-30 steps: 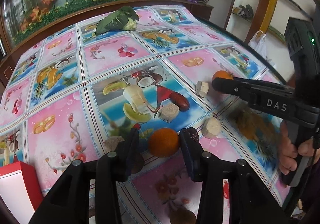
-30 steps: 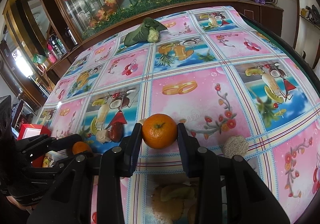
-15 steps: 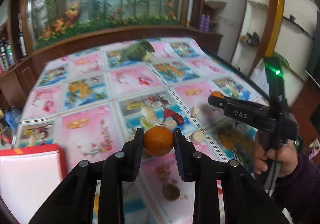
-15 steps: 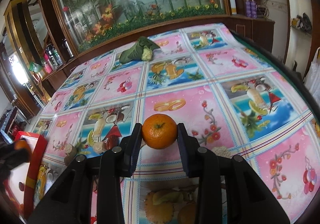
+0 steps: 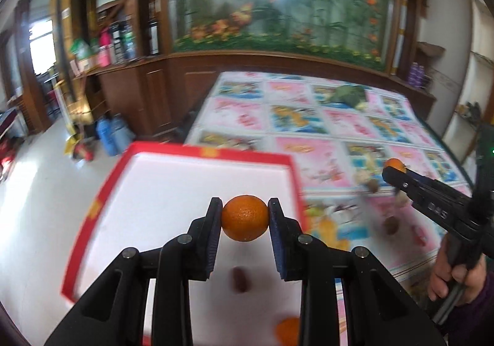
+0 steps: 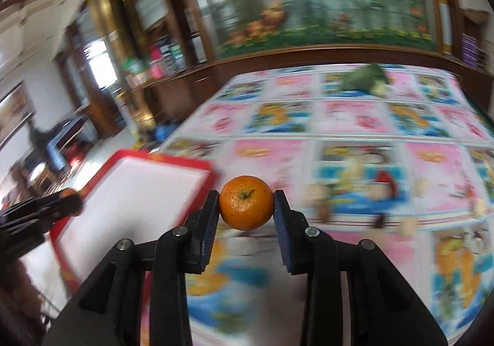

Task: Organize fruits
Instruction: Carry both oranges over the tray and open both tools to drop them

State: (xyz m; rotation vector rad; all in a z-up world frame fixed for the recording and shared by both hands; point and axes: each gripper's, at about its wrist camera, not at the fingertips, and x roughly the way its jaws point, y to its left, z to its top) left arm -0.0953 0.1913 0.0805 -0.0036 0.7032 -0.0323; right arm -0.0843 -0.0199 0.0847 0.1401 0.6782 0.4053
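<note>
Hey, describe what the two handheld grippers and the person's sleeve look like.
Both grippers are black plastic. The left gripper and right gripper each have two angular fingers with round silver bolts and ribbed dark blue pads. In the left wrist view, the right gripper's side carries pale lettering and a small green light shows on its body. The sleeve at its handle is dark purple.

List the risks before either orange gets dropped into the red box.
1. The left gripper pinches its orange only at the fingertips, above the red box; released from there, it may roll or strike the dark fruit inside.
2. The right gripper holds its orange outside the box rim; letting go now probably lands it on the tablecloth.
</note>
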